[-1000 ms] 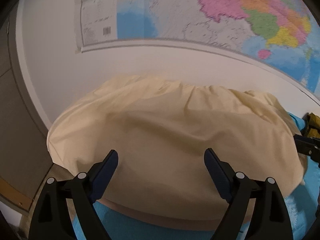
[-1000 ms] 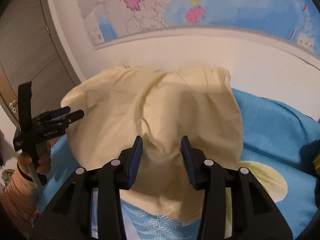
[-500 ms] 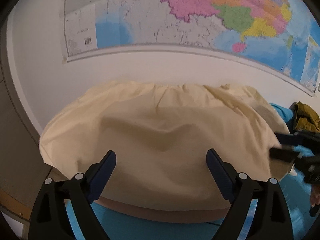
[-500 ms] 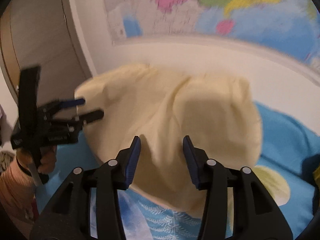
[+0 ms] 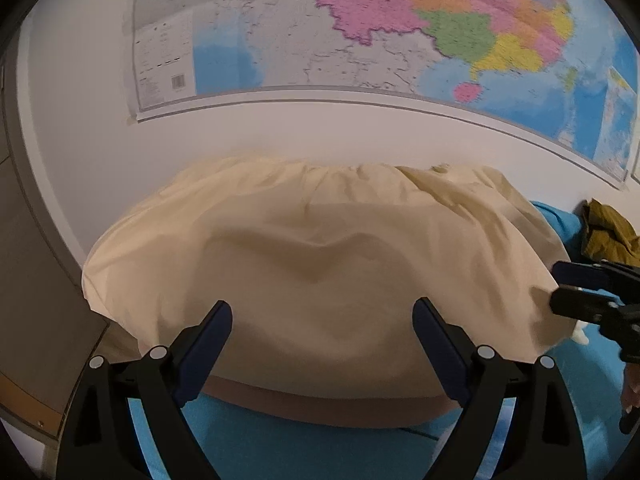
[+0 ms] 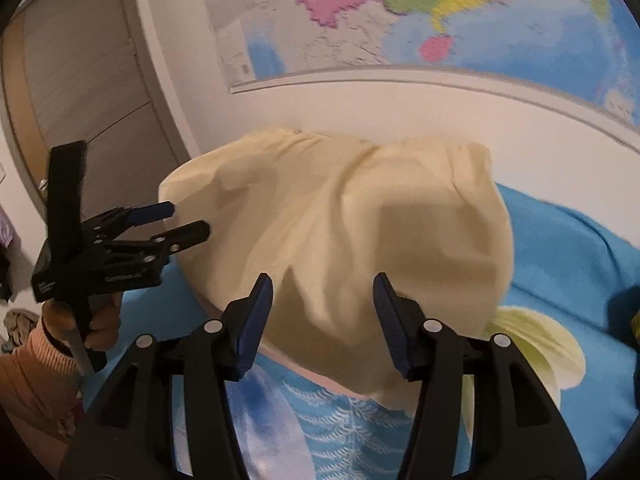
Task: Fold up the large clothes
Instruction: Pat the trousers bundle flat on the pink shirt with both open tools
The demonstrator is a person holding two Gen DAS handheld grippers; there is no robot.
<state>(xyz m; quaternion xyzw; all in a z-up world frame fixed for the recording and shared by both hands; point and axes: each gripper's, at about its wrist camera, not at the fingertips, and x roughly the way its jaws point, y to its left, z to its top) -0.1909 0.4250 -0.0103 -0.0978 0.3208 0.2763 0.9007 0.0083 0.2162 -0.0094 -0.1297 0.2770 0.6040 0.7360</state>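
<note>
Behind the bed [image 6: 568,248], a big coloured wall map [image 5: 400,32] hangs on the white wall, with a wooden door at the far left. Your right gripper [image 6: 323,320] has its jaws apart, and they have just been opening; nothing is clamped, though the near edge of the cream garment [image 6: 340,220] lies under and between the blue pads. Your left gripper [image 5: 322,344] stands with its jaws wide apart, gripping nothing, poised over the same garment's near edge. From the right wrist view you see that left gripper [image 6: 176,220] at the garment's left edge, jaws parted, held in your left hand [image 6: 96,320] with an orange ribbed sleeve at the wrist. From the left wrist view your right gripper [image 5: 576,288] shows at the garment's right edge. The cream garment lies spread in a loose mound across the bed's blue printed cover, reaching back to the wall edge. An olive cloth [image 5: 608,232] sits bunched at the bed's far right, near the wall.
</note>
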